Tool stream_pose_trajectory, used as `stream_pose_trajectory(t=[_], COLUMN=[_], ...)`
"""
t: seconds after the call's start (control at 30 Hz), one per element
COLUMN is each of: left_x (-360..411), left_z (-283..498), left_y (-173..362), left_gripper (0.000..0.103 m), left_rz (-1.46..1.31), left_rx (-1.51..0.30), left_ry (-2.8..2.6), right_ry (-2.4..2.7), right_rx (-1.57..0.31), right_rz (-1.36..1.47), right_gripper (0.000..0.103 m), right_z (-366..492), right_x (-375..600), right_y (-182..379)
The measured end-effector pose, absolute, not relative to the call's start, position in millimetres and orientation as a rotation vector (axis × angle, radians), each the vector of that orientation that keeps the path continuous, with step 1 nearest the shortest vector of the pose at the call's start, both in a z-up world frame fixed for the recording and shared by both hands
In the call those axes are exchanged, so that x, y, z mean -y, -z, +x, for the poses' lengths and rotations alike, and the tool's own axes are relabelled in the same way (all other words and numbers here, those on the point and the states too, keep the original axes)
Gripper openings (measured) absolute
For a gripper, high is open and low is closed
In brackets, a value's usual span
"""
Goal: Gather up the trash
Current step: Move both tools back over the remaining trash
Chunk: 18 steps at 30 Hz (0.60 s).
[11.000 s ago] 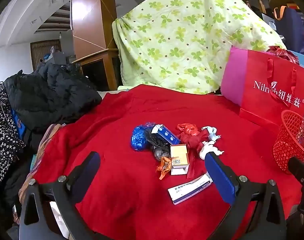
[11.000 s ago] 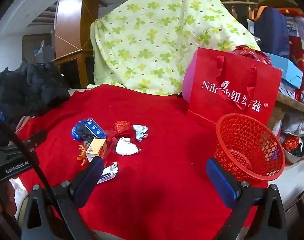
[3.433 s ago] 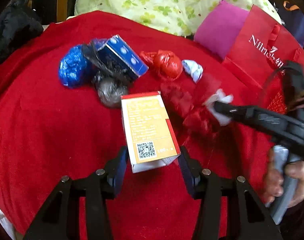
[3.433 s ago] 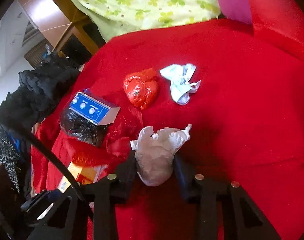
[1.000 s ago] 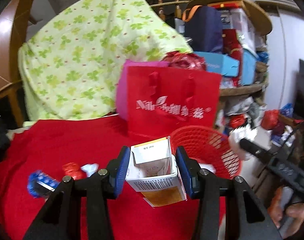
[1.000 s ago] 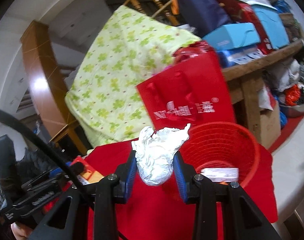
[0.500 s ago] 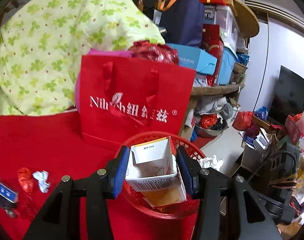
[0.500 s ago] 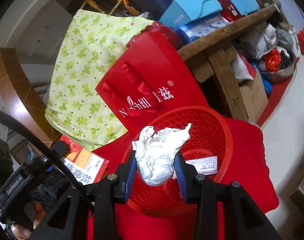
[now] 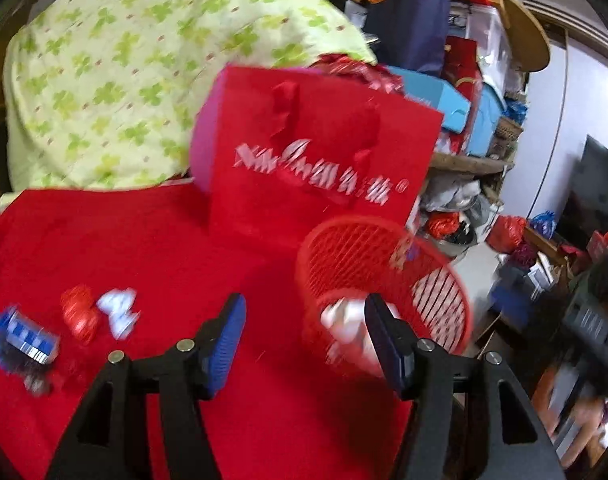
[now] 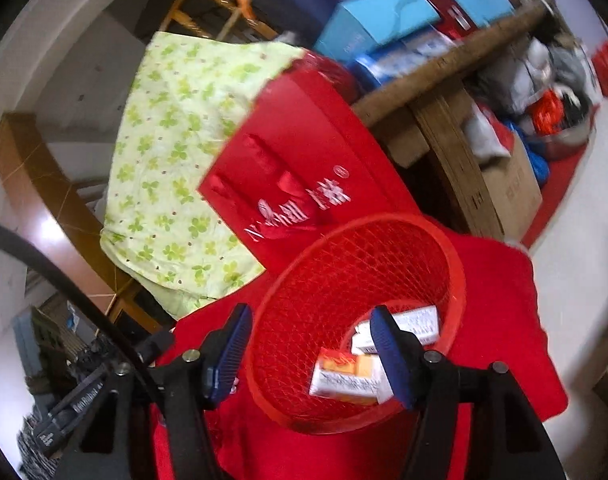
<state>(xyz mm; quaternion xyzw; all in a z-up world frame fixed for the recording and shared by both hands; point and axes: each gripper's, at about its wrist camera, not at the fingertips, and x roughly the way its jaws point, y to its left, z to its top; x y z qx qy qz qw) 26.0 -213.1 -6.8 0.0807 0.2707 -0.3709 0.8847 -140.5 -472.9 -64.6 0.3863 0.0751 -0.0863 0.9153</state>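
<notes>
Right wrist view: orange-and-white cardboard box inside red mesh plastic basket, between wide-spread right gripper; left gripper likewise spread, empty; print unreadable.

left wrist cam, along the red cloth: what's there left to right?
blue box → red wrapper ball → crumpled white-blue paper → left gripper, fingers open and empty → red mesh basket

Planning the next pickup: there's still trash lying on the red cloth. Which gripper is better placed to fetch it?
Left. The left gripper is open and its view shows the red wad, pale wad and blue box. The right gripper, also open, faces the basket.
</notes>
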Motion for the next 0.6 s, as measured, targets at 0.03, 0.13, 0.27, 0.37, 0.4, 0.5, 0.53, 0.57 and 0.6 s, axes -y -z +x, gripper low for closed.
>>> stream_pose_trajectory(t=[0.03,0.13,0.27,0.37,0.4,0.5,0.53,0.57,0.6], left_x=[200,147,76,33,25,-7,-12,-19,-25], left_z=[25,23,21,19,17,6,3,-5,-16], left_y=[12,31,52,55,54,53,55,59,62], left_gripper=[0.063,0.063,0.063,0.063,0.063,0.063,0.063,0.063,0.063], left_rz=[0.175,0.182,0.146,0.107,0.102,0.069,0.059,0.043,0.026], left_rx=[-0.573,-0.627,-0.678,-0.673,-0.662,-0.639,-0.652,-0.668,-0.665], left_ry=[0.748,0.661,0.512,0.409,0.382,0.299,0.288,0.277,0.264], right_ry=[0.158,0.097,-0.003,-0.058,-0.084,-0.122,-0.130,-0.140,-0.150], right_rx=[-0.143,-0.134,-0.164,-0.213,-0.233,-0.268,-0.280,-0.288,-0.292], right_rz=[0.774,0.705,0.638,0.610,0.607,0.582,0.568,0.555,0.540], right_gripper=[0.065,0.065,0.065,0.065,0.065,0.065,0.065,0.065,0.065], right_z=[-142,-139,-121,-104,-98,-88,-86,-85,-85], right_x=[465,438,397,365,352,326,317,309,303], right_y=[59,43,33,34,36,39,39,38,37])
